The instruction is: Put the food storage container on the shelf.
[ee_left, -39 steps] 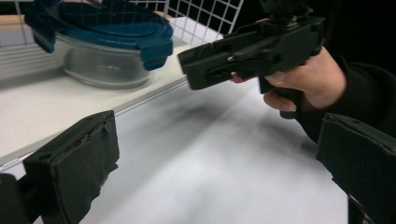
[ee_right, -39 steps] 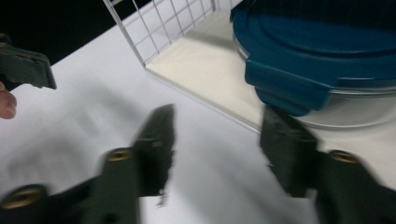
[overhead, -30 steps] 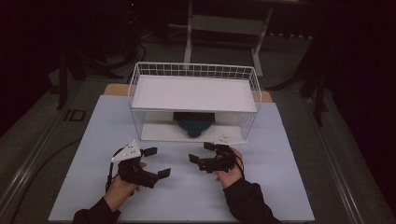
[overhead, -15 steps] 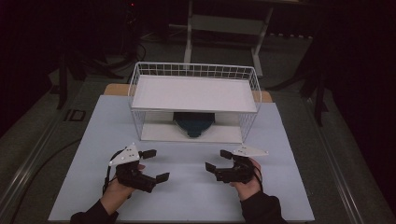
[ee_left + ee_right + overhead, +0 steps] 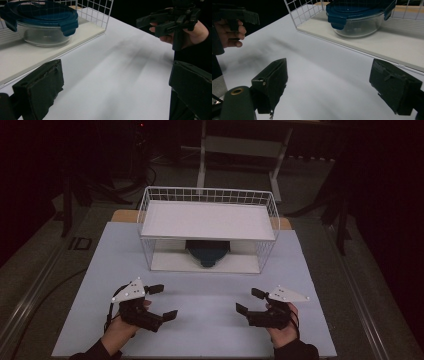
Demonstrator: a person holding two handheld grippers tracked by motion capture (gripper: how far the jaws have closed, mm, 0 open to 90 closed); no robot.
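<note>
A glass bowl with a blue clip lid stands on the lower board of a white wire rack. My left gripper hovers open over the white table, near its front left. Level with it at the front right, my right gripper is open too. Nothing sits between either pair of jaws. They point toward each other and a little toward the rack. The bowl lies well beyond both grippers.
The rack's upper white shelf covers the bowl from above; its front side is open. The white tabletop stretches between the hands. Dark floor and a stand's legs lie past the table.
Both hands have drawn apart and back toward the near edge; the right gripper moved clearly to the right. Both stay open.
</note>
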